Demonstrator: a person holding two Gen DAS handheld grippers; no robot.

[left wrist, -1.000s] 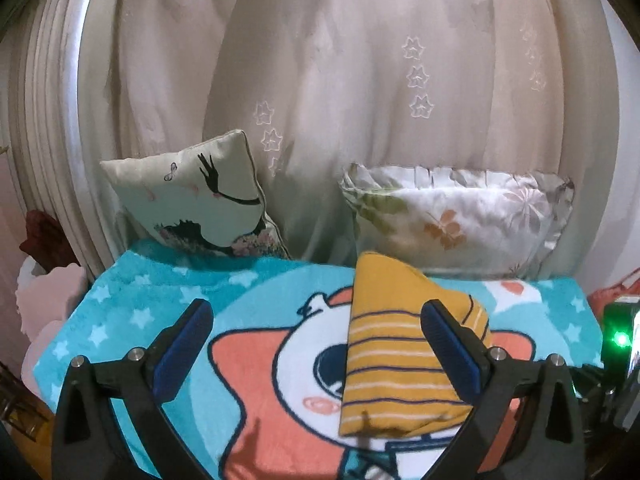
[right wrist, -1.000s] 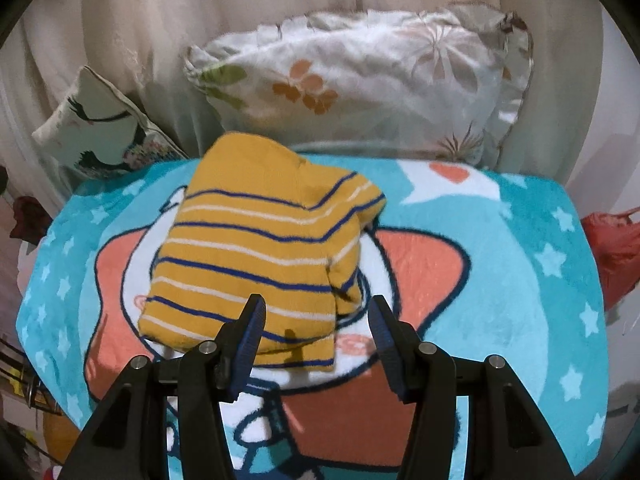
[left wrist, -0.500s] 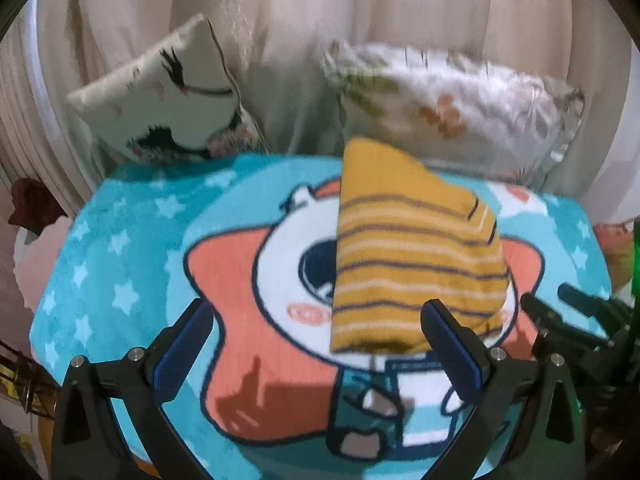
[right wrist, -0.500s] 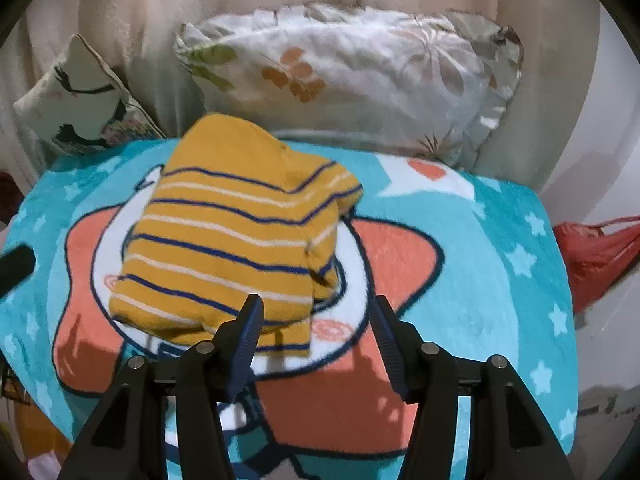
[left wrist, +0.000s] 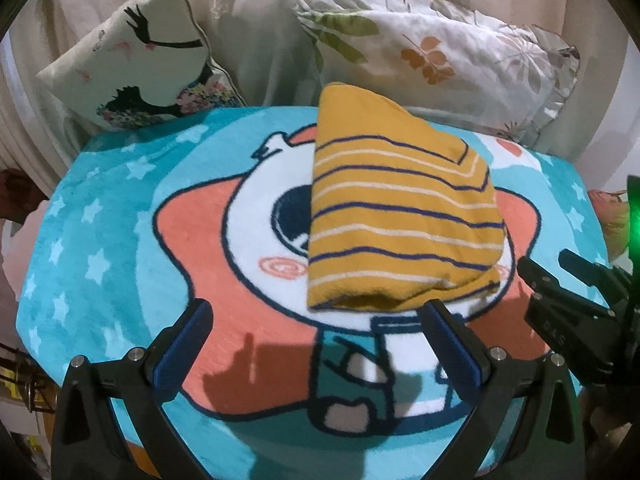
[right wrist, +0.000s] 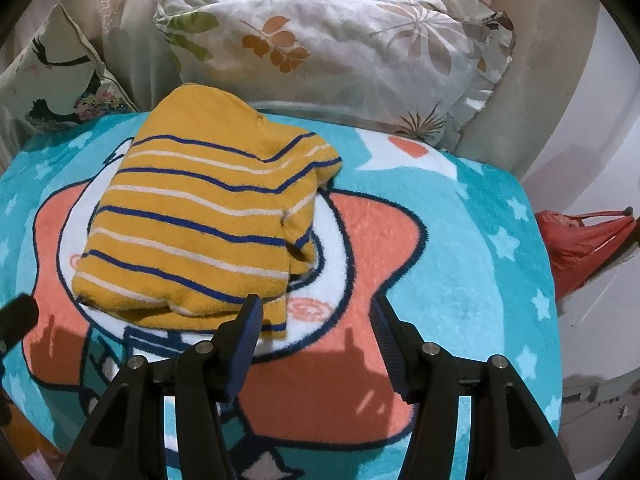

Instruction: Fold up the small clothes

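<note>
A folded yellow garment with navy and white stripes (left wrist: 396, 216) lies on a turquoise cartoon blanket (left wrist: 100, 216); it also shows in the right wrist view (right wrist: 200, 220). My left gripper (left wrist: 316, 316) is open and empty, above the blanket just in front of the garment's near edge. My right gripper (right wrist: 316, 312) is open and empty, in front of the garment's near right corner, its left fingertip (right wrist: 250, 320) over the garment's edge. The right gripper also shows at the right edge of the left wrist view (left wrist: 568, 280).
Two cushions lean on a beige curtain behind the blanket: a crane-print one (left wrist: 136, 60) at left and a leaf-print one (right wrist: 340, 48) at right. A red bag (right wrist: 580, 244) sits off the blanket's right edge. The blanket (right wrist: 480, 240) drops off at its front and sides.
The left wrist view has tilted down from the curtain and cushions onto the blanket and garment. The right gripper's view has shifted slightly right. Both grippers stay open; the garment has not moved.
</note>
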